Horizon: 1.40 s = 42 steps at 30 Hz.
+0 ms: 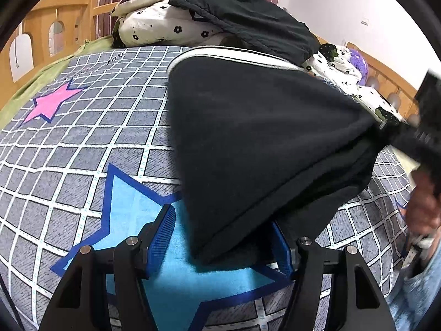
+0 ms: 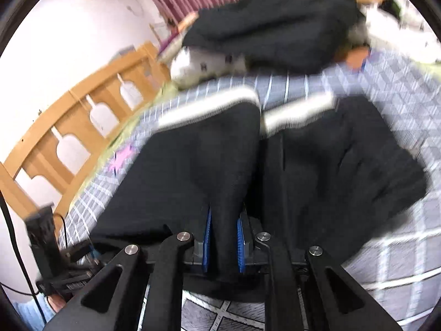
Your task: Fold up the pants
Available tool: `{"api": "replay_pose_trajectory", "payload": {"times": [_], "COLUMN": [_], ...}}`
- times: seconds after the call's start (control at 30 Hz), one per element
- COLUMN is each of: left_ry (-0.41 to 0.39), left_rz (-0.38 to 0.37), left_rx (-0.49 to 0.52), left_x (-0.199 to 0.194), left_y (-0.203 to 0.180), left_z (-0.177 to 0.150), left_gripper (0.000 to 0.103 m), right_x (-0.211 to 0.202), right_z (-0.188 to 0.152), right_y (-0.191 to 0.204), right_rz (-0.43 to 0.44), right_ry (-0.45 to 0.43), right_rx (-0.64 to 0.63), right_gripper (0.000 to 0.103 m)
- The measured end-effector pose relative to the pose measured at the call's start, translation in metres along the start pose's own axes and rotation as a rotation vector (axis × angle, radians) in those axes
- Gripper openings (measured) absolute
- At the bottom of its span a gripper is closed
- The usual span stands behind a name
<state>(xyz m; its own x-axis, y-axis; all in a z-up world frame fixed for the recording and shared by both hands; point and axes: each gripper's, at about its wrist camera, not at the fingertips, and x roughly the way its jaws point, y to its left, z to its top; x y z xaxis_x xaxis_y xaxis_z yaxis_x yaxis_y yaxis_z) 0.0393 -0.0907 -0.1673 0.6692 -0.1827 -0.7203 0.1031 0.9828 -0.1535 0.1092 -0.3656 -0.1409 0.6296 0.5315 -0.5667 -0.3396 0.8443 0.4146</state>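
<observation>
The black pants point(image 1: 261, 138) with a white band at one end point(image 1: 220, 52) lie partly lifted over the grey checked bedspread point(image 1: 82, 138). In the left wrist view my left gripper point(image 1: 226, 237) is open, its blue pads wide apart, with a corner of the pants hanging between them. My right gripper shows at the right edge point(image 1: 424, 127), pulling the cloth taut. In the blurred right wrist view my right gripper point(image 2: 223, 237) is shut on a fold of the black pants point(image 2: 193, 165), whose white cuffs point(image 2: 209, 104) lie further ahead.
Another dark garment point(image 1: 248, 19) lies on a pile of flowered bedding point(image 1: 154, 24) at the back. A wooden bed rail point(image 2: 69, 127) runs along the far side. A pink star point(image 1: 52, 104) and a blue star point(image 1: 171, 275) mark the bedspread. The person's hand point(image 1: 424, 204) is at right.
</observation>
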Motion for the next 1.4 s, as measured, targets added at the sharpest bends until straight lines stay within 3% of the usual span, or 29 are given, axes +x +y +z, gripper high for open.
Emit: {"api": "replay_pose_trajectory", "payload": {"times": [0.13,0.27,0.4,0.47,0.53,0.63,0.8,0.93,1.0,1.07,1.13,1.27,1.33,1.37,1.4], "left_ry": [-0.014,-0.023,0.013,0.024,0.015,-0.007,-0.052,-0.03,0.04,0.098,0.104,0.058,0.048,0.053,0.058], "left_rz": [0.035,-0.027,-0.045,-0.055,-0.09,-0.154,-0.16,-0.095,-0.061,-0.086,-0.107,-0.118,-0.11,-0.115,-0.122], "left_rx": [0.038,0.082,0.117,0.119,0.124,0.141,0.088,0.081,0.1,0.087,0.08,0.079,0.08,0.077,0.067], "left_x": [-0.005,-0.01,-0.001,-0.002,-0.011,-0.034,-0.05,-0.02,0.0,0.015,0.018,0.006,0.008,0.013,0.019], "left_y": [-0.008,-0.023,-0.036,-0.036,-0.033,-0.025,-0.017,-0.033,-0.038,-0.039,-0.038,-0.032,-0.029,-0.028,-0.027], "left_z": [0.005,0.007,0.006,0.005,0.004,0.001,0.019,0.044,0.038,0.021,0.016,0.038,0.06,0.07,0.081], "left_gripper": [0.064,0.064,0.064,0.064,0.063,0.063,0.063,0.06,0.06,0.061,0.064,0.064,0.063,0.063,0.063], "right_x": [-0.041,-0.079,-0.066,-0.048,-0.055,-0.072,-0.093,-0.066,-0.05,-0.037,-0.029,-0.053,-0.066,-0.07,-0.07], "right_z": [0.03,0.045,0.023,0.004,0.0,0.009,0.022,0.02,0.007,-0.012,-0.023,-0.011,0.005,0.02,0.03], "right_y": [0.002,-0.023,-0.062,-0.09,-0.092,-0.082,-0.054,-0.045,-0.049,-0.062,-0.066,-0.051,-0.049,-0.052,-0.055], "right_rz": [-0.066,-0.175,-0.308,-0.303,-0.279,-0.321,-0.339,-0.343,-0.385,-0.401,-0.422,-0.398,-0.361,-0.334,-0.318], "right_ry": [-0.107,-0.178,-0.102,-0.045,-0.069,-0.08,-0.148,-0.07,-0.001,0.079,0.147,0.081,0.015,-0.021,-0.033], "right_rx": [-0.054,-0.063,-0.026,0.058,0.07,0.033,-0.047,-0.116,-0.142,-0.106,-0.101,-0.151,-0.143,-0.12,-0.108], "right_gripper": [0.014,0.014,0.014,0.014,0.017,0.021,0.021,0.021,0.018,0.018,0.017,0.017,0.036,0.058,0.067]}}
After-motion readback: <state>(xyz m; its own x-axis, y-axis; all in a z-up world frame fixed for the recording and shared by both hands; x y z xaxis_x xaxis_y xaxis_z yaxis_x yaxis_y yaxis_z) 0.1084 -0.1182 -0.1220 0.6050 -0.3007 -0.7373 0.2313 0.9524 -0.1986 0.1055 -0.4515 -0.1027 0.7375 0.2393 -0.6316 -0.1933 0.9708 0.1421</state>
